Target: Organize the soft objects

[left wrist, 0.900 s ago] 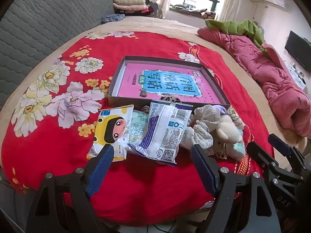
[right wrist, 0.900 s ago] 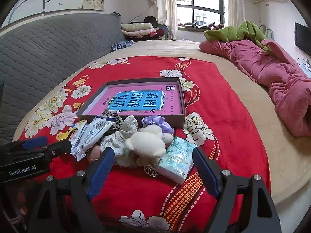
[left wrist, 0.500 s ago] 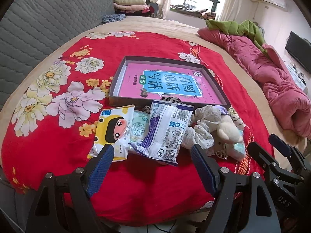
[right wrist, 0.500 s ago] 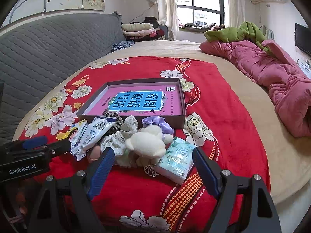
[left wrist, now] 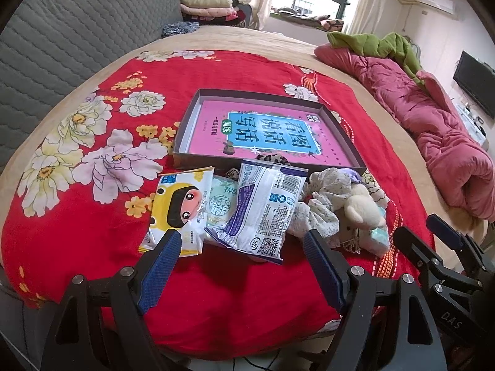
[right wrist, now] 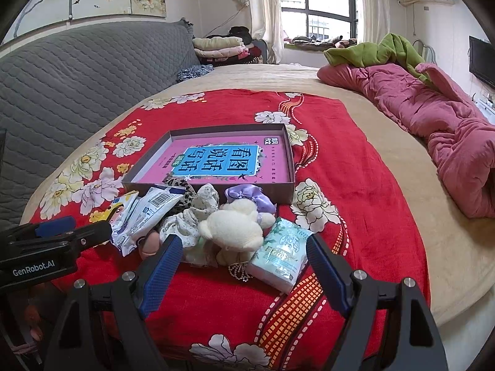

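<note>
A heap of soft things lies on the red flowered cloth (left wrist: pixel 77 216) in front of a shallow grey box (left wrist: pixel 185 157) with a pink book inside. It includes a yellow cartoon tissue pack (left wrist: pixel 178 213), a white and purple packet (left wrist: pixel 266 210), floral scrunchies (left wrist: pixel 324 204), a cream plush toy (right wrist: pixel 235 228), a lilac scrunchie (right wrist: pixel 250 196) and a mint tissue pack (right wrist: pixel 281 256). My left gripper (left wrist: pixel 239 244) hovers open just short of the packets. My right gripper (right wrist: pixel 244 250) hovers open in front of the plush toy and mint pack. Neither holds anything.
A grey quilted sofa back (right wrist: pixel 77 86) runs along the left. A rolled pink quilt (right wrist: pixel 433 117) with a green blanket (right wrist: pixel 380 52) lies at the right of the beige bed. Folded clothes (right wrist: pixel 219 46) are stacked near the window. The bed edge is just below the grippers.
</note>
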`<state>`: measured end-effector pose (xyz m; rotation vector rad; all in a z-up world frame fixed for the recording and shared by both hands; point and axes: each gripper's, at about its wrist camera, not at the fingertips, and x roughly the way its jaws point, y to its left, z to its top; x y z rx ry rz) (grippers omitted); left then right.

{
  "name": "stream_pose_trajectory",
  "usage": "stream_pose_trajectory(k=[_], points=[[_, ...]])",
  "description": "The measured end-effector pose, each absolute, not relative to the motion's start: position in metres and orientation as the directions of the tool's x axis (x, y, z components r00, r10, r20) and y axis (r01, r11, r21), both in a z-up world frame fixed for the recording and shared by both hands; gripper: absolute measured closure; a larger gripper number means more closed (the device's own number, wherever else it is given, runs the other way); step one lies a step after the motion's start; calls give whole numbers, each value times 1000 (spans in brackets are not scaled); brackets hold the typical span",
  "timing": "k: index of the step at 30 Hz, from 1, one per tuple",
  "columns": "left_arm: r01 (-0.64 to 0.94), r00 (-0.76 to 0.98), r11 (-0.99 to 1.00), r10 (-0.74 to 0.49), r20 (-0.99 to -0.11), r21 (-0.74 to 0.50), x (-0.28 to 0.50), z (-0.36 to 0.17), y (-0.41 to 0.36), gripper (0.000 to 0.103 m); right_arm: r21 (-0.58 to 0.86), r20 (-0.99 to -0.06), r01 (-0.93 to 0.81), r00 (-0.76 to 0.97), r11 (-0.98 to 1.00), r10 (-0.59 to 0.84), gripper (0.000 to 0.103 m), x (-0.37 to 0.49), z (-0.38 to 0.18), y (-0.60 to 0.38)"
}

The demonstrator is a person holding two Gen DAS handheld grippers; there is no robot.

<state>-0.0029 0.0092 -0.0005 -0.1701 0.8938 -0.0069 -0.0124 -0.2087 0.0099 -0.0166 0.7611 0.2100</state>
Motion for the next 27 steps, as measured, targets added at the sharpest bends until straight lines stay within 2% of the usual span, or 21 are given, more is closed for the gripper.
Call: stream_pose_trajectory(k=[21, 27], points=[[-64, 627, 985, -87, -774, -163, -4, 0, 9, 21, 85, -699, -168, 692, 982, 179, 21, -9, 7, -218], [-35, 601, 979, -140, -787, -201, 1, -5, 14, 21, 106, -704, -142, 689, 984, 175, 21, -7, 7, -228]])
